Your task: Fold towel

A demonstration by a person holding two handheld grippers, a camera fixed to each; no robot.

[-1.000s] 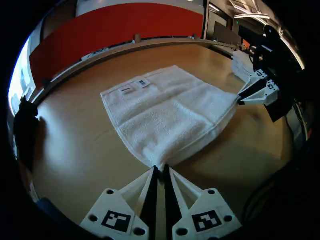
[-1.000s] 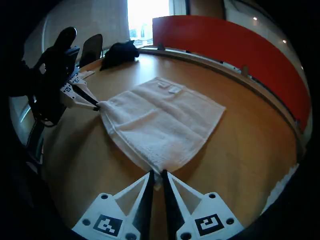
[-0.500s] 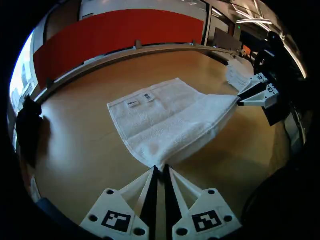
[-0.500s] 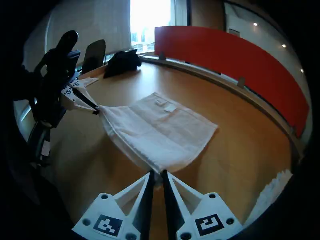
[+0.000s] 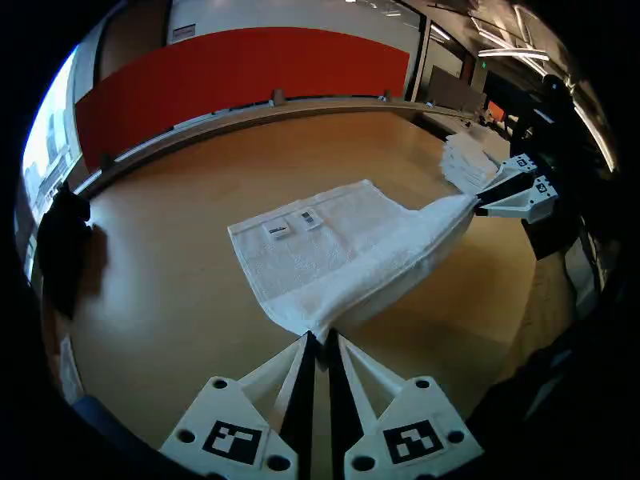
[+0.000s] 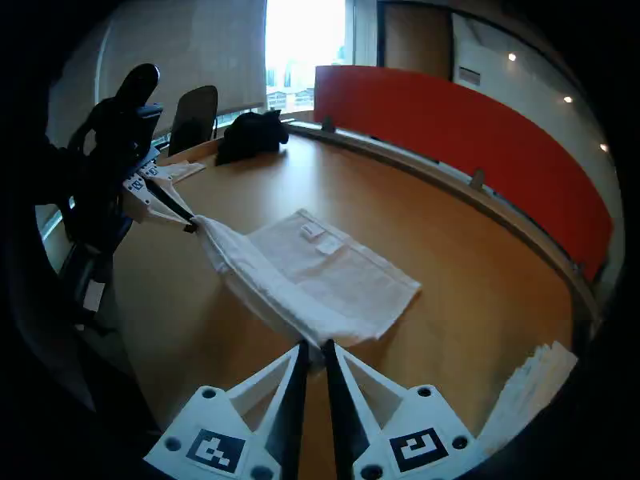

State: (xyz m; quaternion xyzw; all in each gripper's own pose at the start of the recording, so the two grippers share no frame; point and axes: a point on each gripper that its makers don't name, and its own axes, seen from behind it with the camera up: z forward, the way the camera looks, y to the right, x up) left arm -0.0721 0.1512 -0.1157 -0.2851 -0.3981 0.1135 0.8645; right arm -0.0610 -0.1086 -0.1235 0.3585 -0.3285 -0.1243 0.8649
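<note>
My left gripper [image 5: 320, 334] is closed tight on one near corner of the white towel [image 5: 336, 248], the cloth pinched between both fingers right at their tips. My right gripper [image 6: 314, 346] is clamped the same way on the other near corner, so I hold the towel's near edge between my two hands. In the left gripper view I can see the right gripper off to the right, its white fingers biting the corner, with the held edge running from there down to my own fingertips as a raised, slightly sagging band. The held edge is up off the counter [image 5: 160, 264], while the far part of the towel lies flat on the wood with two small labels [image 5: 292, 224] facing up near its far edge. In the right gripper view the left gripper appears at the left, gripping its corner above the counter. A stack of folded cloths [image 5: 468, 160] sits on the counter beyond the right gripper, apart from the towel. A red panel [image 5: 240, 72] runs along the counter's far side, and a dark bundle [image 6: 252, 132] rests near a chair [image 6: 194, 112] at the window end.
</note>
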